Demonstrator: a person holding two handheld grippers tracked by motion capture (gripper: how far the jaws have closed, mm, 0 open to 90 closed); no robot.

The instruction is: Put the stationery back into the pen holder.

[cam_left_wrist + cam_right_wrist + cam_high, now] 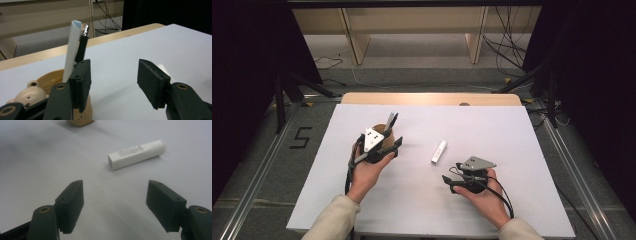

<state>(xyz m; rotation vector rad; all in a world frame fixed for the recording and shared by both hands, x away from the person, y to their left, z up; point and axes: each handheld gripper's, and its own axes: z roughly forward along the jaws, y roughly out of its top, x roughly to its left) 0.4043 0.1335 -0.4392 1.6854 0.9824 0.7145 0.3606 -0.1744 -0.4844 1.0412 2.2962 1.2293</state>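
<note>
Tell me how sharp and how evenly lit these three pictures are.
High view: table bright and fairly sharp, room around it dark, soft shadow beside the white tube. Left gripper view: the tan holder and its pens are clear, background softer. Right gripper view: the tube's print is legible, nearer tabletop hazy, holder cropped at the top edge.

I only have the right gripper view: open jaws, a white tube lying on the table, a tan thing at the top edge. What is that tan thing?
Observer: A tan holder, standing upright with a white tube and a black pen leaning in it.
Operator: Where is the other gripper?
Observer: The left gripper is right at the holder, jaws open, gripping nothing.
Operator: Anything bordering the white table surface?
Observer: A wooden edge strip along the far side.
</note>
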